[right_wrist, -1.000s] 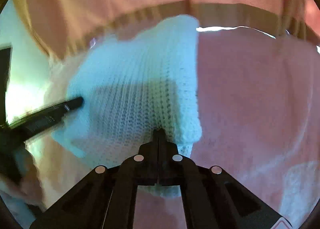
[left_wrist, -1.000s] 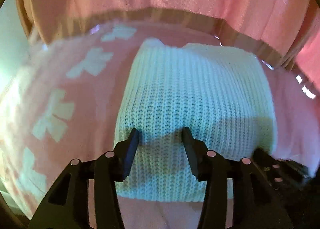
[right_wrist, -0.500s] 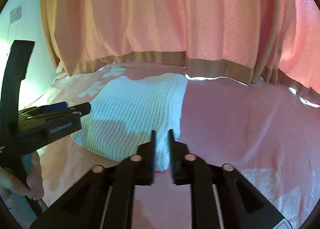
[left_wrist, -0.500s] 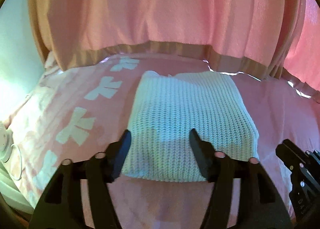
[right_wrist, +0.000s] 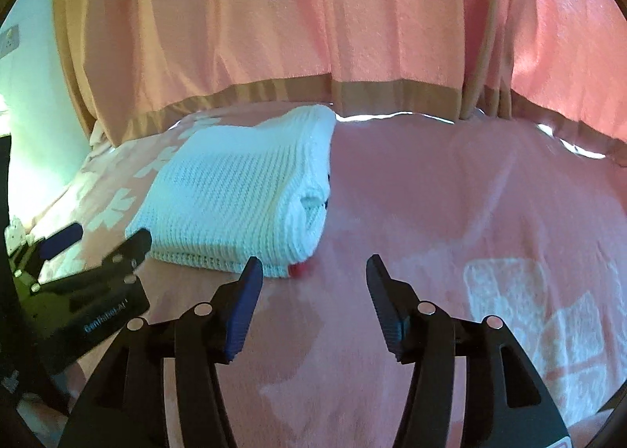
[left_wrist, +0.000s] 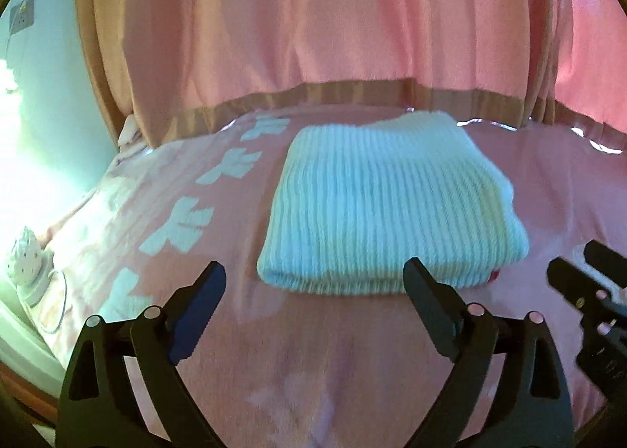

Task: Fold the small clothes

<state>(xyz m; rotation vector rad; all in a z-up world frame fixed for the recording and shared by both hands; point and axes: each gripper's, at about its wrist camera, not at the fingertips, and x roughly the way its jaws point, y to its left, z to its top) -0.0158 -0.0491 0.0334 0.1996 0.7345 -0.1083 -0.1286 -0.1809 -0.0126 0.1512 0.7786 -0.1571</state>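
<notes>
Left gripper (left_wrist: 315,285) jaws spread wide, nothing between. Right gripper (right_wrist: 311,279) jaws likewise spread, empty. Folded white knit garment (left_wrist: 386,209) lay flat on pink bedspread (left_wrist: 313,369), just ahead of left jaws; ahead and left of right jaws, near edge close to left fingertip (right_wrist: 250,275). Small red tag (right_wrist: 296,270) showed at garment's near corner. Pink curtain (right_wrist: 313,17) hung beyond.

White knitted garment (left_wrist: 388,209), folded into a thick rectangle, lying flat on pink bedspread (left_wrist: 313,369)

Folded sweater (left_wrist: 388,209) on bedspread (left_wrist: 313,369)
</notes>
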